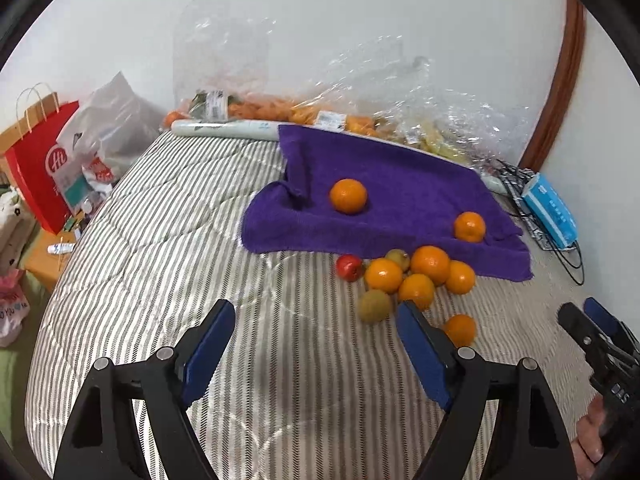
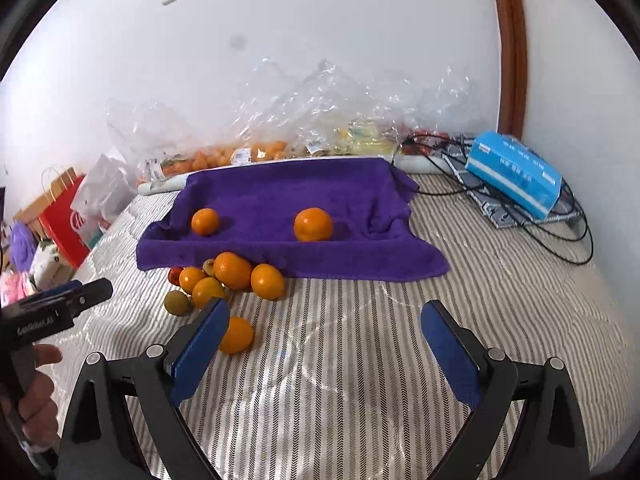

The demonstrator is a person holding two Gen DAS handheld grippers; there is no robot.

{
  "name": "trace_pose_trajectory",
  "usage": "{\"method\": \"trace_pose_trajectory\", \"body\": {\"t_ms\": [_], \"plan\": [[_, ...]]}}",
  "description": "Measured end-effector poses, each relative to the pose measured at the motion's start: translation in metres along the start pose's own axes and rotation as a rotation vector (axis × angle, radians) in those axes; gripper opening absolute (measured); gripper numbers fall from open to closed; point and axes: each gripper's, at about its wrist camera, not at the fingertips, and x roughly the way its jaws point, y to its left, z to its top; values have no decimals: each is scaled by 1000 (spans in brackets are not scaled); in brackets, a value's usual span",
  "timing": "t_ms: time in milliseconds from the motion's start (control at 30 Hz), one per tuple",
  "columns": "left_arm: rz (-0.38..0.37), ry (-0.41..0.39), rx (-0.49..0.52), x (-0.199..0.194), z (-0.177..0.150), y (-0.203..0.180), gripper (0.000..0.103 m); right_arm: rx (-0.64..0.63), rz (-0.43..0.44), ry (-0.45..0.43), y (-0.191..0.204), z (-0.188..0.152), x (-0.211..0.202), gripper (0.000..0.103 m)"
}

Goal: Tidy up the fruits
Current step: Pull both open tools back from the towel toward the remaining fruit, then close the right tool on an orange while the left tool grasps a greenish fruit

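Two oranges (image 2: 313, 224) already sit on the purple towel (image 2: 280, 196) spread at the far side of the bed (image 2: 360, 360). The rest of the fruit lies in a pile (image 2: 224, 280) on the bed, against the towel's near edge, with one orange (image 2: 237, 335) apart, nearer. So sorting looks barely begun. The left gripper (image 1: 316, 344) and the right gripper (image 2: 324, 344) both hang over the bed with jaws spread, holding nothing.
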Motion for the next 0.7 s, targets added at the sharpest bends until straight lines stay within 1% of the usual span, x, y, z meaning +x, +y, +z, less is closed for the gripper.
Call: {"method": "trace_pose_trajectory", "body": {"t_ms": [67, 100, 200, 267, 333, 400, 467, 500, 533, 600, 700], "plan": [[8, 4, -14, 5, -2, 5, 80, 0, 8, -4, 2, -2, 0, 96], [19, 3, -25, 7, -3, 8, 80, 4, 16, 0, 4, -3, 2, 92], [66, 8, -70, 16, -6, 19, 80, 7, 42, 17, 12, -8, 11, 76], [52, 20, -72, 22, -7, 25, 80, 0, 55, 46, 18, -11, 20, 73], [65, 26, -60, 27, -7, 27, 80, -18, 91, 77, 25, -15, 29, 64], [73, 23, -54, 31, -8, 28, 77, -37, 103, 104, 32, -17, 38, 63], [44, 45, -47, 37, -7, 29, 76, -58, 101, 153, 38, -18, 49, 63], [30, 57, -39, 41, -7, 29, 76, -63, 105, 172, 40, -20, 53, 60], [24, 65, -28, 44, -6, 28, 76, -67, 114, 184, 42, -21, 57, 56], [27, 59, -20, 47, -5, 27, 73, -93, 141, 189, 48, -24, 61, 55], [3, 58, -24, 49, -5, 29, 73, -121, 129, 184, 57, -27, 66, 55]]}}
